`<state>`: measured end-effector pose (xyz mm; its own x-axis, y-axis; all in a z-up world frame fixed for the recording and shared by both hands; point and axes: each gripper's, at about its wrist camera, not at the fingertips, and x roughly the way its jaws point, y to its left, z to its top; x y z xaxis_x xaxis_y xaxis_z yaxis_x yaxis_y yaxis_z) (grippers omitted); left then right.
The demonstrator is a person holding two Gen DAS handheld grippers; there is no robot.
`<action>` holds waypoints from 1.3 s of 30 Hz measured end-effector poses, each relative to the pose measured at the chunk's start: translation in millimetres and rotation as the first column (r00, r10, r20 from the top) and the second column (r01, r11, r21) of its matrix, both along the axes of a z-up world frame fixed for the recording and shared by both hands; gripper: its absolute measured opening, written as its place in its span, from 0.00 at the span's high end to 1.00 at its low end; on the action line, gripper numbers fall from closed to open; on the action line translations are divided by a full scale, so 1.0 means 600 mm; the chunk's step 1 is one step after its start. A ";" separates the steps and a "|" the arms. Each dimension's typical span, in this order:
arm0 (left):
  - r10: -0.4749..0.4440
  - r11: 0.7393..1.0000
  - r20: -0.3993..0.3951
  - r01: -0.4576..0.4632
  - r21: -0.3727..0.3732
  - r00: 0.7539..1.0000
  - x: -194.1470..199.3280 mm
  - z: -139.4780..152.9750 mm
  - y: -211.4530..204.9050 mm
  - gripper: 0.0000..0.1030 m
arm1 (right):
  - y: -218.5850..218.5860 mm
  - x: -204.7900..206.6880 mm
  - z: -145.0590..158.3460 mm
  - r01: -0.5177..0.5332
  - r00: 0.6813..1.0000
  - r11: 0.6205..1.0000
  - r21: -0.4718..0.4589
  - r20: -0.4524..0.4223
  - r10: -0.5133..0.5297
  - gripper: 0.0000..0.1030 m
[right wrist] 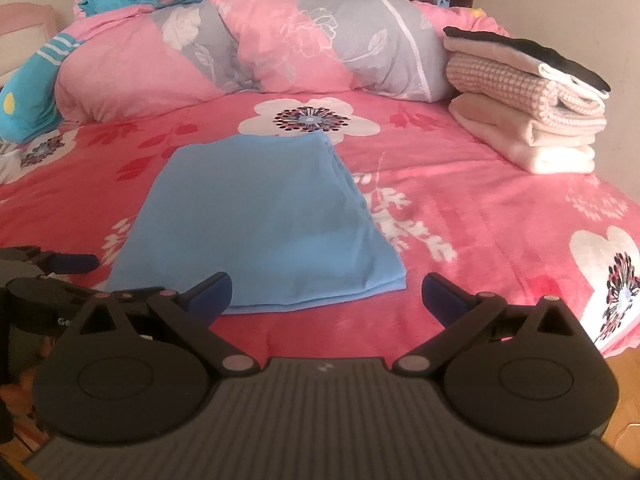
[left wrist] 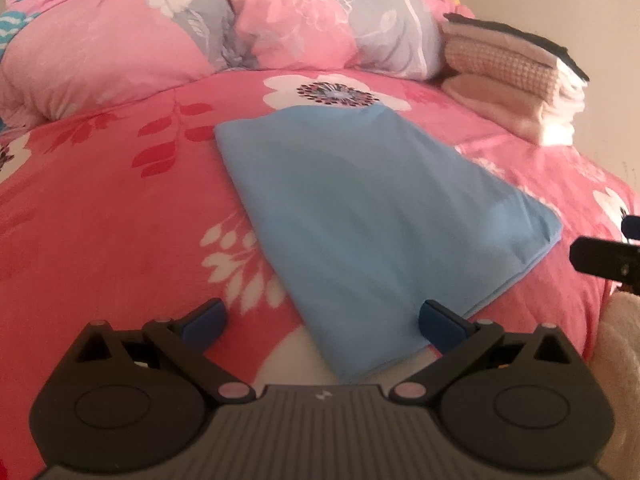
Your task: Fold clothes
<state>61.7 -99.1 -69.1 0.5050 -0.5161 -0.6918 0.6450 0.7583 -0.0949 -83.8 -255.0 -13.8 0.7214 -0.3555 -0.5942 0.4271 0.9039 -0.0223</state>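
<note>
right view alone shows blue garment (right wrist: pixel 260 224) layered edge, wooden floor (right wrist: pixel 624 364)

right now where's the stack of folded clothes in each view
Left wrist view: the stack of folded clothes sits at the upper right, on the far right part of the bed, past the folded blue cloth.
Right wrist view: the stack is again at the upper right, sharper, with a black item on top.
Shared landmark: the big white flower print on the pink bedspread, just beyond the blue cloth's far edge.
</note>
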 end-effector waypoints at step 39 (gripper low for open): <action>0.082 0.995 0.155 -0.090 0.046 0.984 -0.016 0.003 -0.008 0.00 | -0.015 -0.002 -0.011 -0.053 0.997 0.997 0.049 0.065 0.050 0.01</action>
